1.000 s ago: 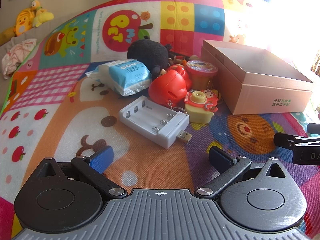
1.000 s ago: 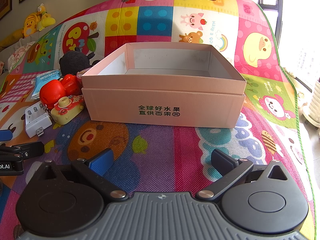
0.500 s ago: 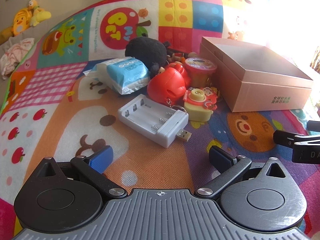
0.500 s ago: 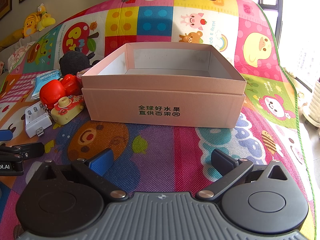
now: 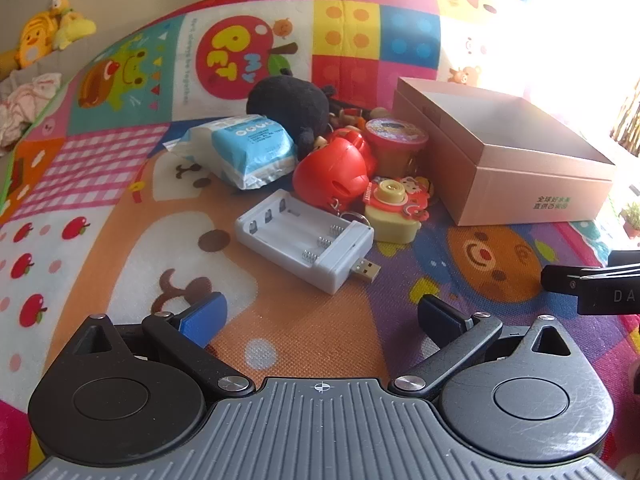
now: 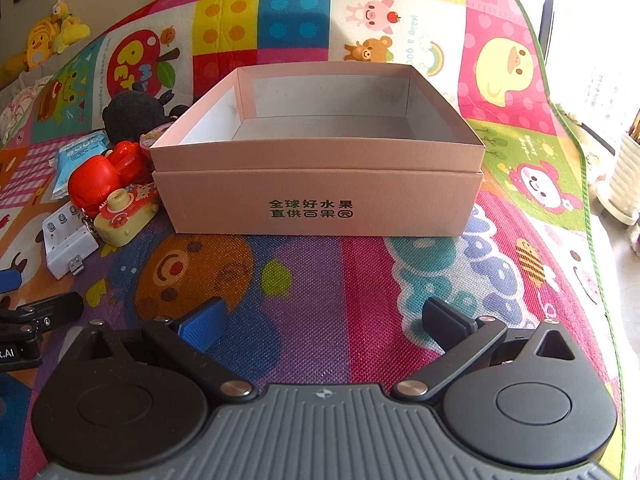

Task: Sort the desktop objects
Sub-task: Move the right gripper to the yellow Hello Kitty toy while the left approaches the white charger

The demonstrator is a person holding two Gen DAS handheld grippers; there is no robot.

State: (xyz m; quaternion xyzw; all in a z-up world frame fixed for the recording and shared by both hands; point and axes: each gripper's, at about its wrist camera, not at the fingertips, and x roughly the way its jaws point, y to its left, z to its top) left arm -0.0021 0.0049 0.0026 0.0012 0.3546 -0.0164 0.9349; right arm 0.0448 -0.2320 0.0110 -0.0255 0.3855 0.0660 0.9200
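A white battery charger [image 5: 304,240] with a USB plug lies on the play mat just ahead of my open, empty left gripper [image 5: 320,316]. Behind it sit a red toy [image 5: 332,172], a yellow toy camera [image 5: 394,210], a pink-lidded cup [image 5: 394,142], a blue tissue pack [image 5: 248,150] and a black plush [image 5: 292,106]. An empty pink cardboard box [image 5: 532,188] stands to their right. My right gripper [image 6: 320,322] is open and empty in front of the box [image 6: 316,196]. The toys [image 6: 108,184] show at its left.
A colourful play mat [image 6: 520,200] covers the surface. Yellow plush toys [image 5: 44,32] and cloth [image 5: 24,104] lie at the far left. The mat's right edge meets a floor with a white pot [image 6: 624,184]. The right gripper's tip [image 5: 588,284] shows at the left view's right edge.
My left gripper has moved slightly forward and lower toward the battery charger. My right gripper has moved slightly closer to the box.
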